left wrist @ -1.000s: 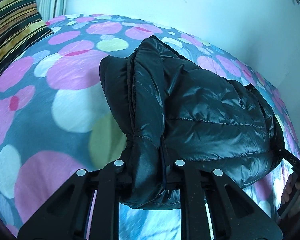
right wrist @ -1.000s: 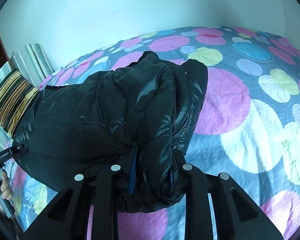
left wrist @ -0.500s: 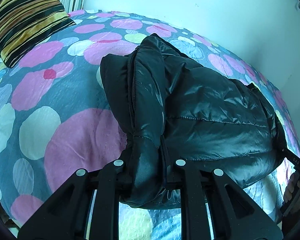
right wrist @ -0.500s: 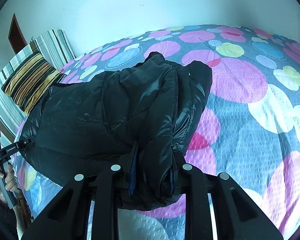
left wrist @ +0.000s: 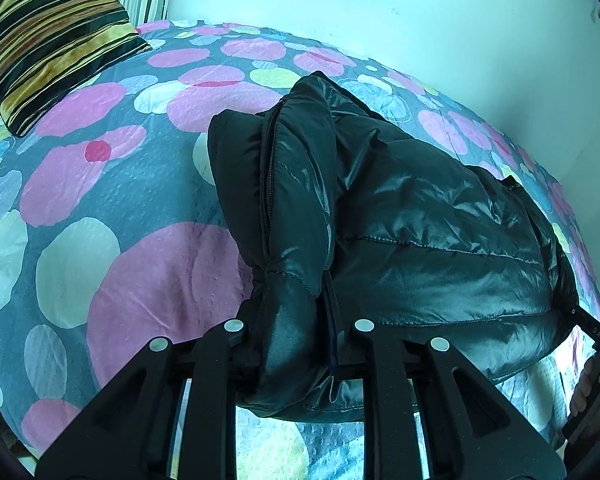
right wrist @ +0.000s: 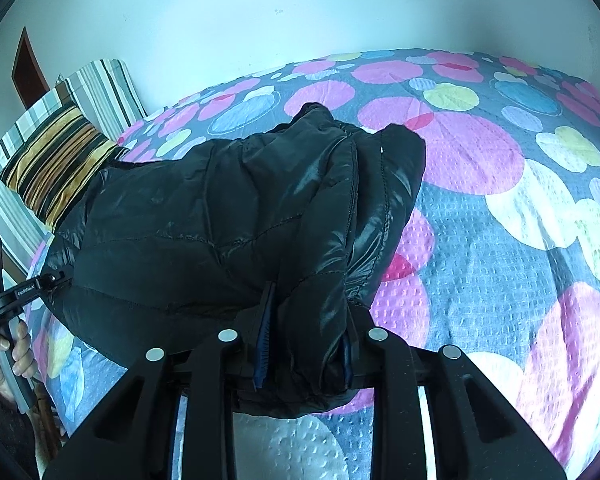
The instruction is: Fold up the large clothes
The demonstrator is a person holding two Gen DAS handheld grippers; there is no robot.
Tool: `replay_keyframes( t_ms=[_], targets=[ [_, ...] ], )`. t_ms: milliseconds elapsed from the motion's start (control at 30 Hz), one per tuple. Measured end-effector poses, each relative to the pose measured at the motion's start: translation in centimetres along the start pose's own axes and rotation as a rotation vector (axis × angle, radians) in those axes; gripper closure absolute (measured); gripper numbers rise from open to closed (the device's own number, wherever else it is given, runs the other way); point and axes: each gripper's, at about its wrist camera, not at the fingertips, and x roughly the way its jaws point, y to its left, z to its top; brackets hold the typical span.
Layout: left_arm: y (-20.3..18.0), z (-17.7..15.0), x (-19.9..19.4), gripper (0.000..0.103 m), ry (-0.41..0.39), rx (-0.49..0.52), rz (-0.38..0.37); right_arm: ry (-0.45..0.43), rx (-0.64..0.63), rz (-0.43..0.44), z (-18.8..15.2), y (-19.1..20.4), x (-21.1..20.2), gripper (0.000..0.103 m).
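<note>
A shiny black puffer jacket (left wrist: 400,216) hangs folded between my two grippers above the bed. My left gripper (left wrist: 296,344) is shut on one bunched end of the jacket. My right gripper (right wrist: 300,352) is shut on the other end (right wrist: 260,216), where a blue zipper strip shows between the fingers. The right gripper also shows at the right edge of the left wrist view (left wrist: 592,332), and the left gripper at the left edge of the right wrist view (right wrist: 16,296). The fingertips are hidden in the fabric.
The bed (left wrist: 100,200) has a grey cover with pink, white and yellow dots. A yellow-and-black striped pillow (left wrist: 56,36) and a grey striped cushion (right wrist: 104,88) lie at the head by the white wall. The bed edge is near both hands.
Both grippers have lifted and pulled back with the jacket, so more of the bed and the pillows show. The grip on the jacket has not changed.
</note>
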Motion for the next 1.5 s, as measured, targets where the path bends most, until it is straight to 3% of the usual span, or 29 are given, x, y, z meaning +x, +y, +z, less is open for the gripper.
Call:
replay_keyframes(
  t_ms=[167,267,367,433,500,800,967,1267,1500],
  targets=[
    [0.1,-0.2,-0.3,0.072,-0.005,0.014,0.009,-0.010,0.012,-0.031,0.5,-0.2,-1.9,0.068],
    [0.4,-0.3,-0.4,0.070,-0.007,0.002,-0.003,-0.068,-0.006,-0.081,0.9,0.4,-4.1,0.068],
    [0.5,-0.2,-0.5,0.070,-0.009,-0.012,-0.008,-0.111,-0.020,-0.057,1.4,1.6,-5.6,0.068],
    [0.6,-0.2,-0.6,0.062,-0.013,-0.028,-0.009,-0.113,-0.032,-0.023,1.7,2.7,-5.7,0.068],
    [0.8,-0.3,-0.8,0.054,-0.021,-0.057,-0.022,-0.092,-0.057,0.014,2.0,4.3,-4.9,0.069],
    [1.0,0.9,-0.1,0.053,-0.033,-0.086,-0.008,-0.005,-0.122,0.132,3.7,11.1,0.6,0.079],
    [1.0,1.5,0.4,0.053,-0.029,-0.071,-0.006,0.026,-0.137,0.127,4.1,13.1,3.2,0.079],
    [1.2,1.6,0.5,0.051,-0.021,-0.063,-0.011,0.083,-0.125,0.091,3.2,13.2,6.1,0.079],
    [1.1,2.6,1.0,0.042,-0.003,-0.068,-0.001,0.121,-0.131,0.069,2.8,13.1,7.6,0.081]
  ],
)
